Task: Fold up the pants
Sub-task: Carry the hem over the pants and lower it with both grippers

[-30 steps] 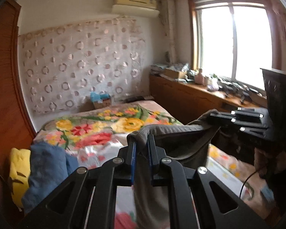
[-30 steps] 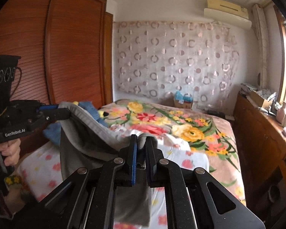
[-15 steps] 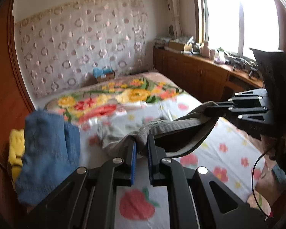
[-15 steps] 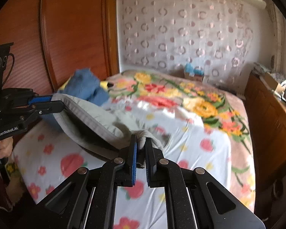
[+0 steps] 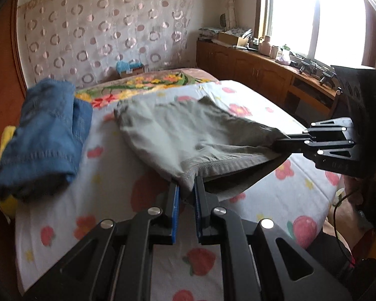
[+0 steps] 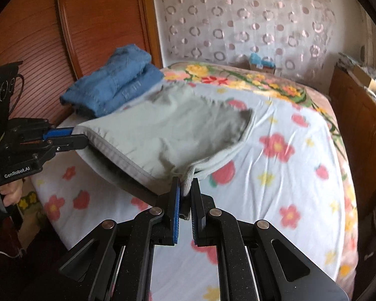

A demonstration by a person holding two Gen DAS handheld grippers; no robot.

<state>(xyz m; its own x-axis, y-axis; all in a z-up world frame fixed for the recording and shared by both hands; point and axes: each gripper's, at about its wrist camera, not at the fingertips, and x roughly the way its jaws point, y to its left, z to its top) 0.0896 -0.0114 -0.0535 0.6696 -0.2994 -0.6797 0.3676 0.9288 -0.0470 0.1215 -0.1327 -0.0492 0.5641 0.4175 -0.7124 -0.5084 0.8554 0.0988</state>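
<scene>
"GenRobot.AI" on left gripper (image 6: 62, 139)

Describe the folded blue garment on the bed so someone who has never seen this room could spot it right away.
Start at the bed with its white sheet printed with red flowers. Along the bed's edge by the wooden wardrobe lies the folded blue denim garment, with something yellow under it. Unlike the grey-green pants beside it, it is blue, bundled, and no tool holds it.
</scene>
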